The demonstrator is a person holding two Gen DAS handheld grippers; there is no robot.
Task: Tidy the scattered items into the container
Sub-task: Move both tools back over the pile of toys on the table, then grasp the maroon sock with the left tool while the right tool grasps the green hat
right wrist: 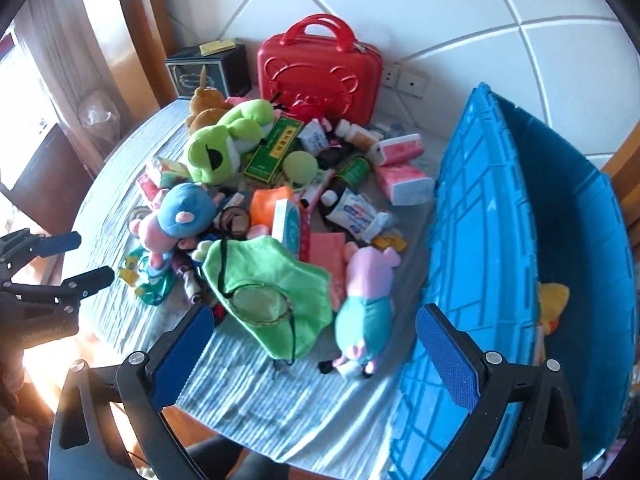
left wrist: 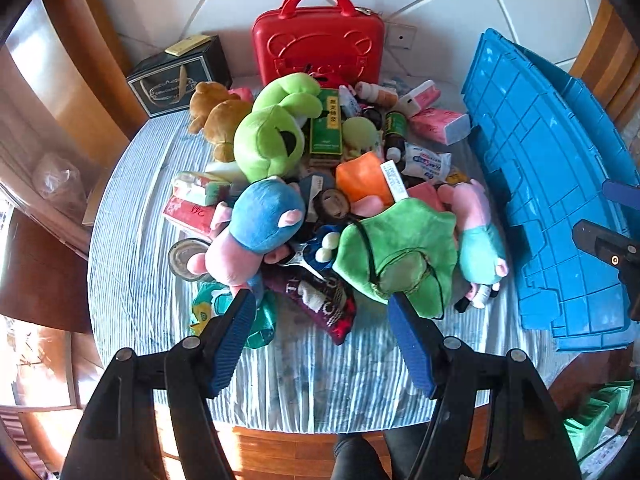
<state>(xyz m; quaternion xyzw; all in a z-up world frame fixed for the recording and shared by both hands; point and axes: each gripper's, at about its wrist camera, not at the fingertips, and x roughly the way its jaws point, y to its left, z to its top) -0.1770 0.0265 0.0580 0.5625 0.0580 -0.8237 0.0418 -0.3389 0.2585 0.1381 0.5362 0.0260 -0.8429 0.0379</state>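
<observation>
Above the striped worktop (left wrist: 132, 280), both grippers, left (left wrist: 322, 308) and right (right wrist: 314, 320), hover with jaws apart and empty; toys and packets (right wrist: 272, 200) lie heaped left of the blue crate (right wrist: 560, 240).

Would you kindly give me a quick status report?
Both grippers, left and right, open, empty. Toy pile untouched on table. Blue crate beside it. Path clear.

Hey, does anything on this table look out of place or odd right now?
Yes: toys, bottles and packets lie heaped mid-table. The blue crate beside them holds only a yellow plush, as far as shows. A green hat sprawls over the pile.
</observation>
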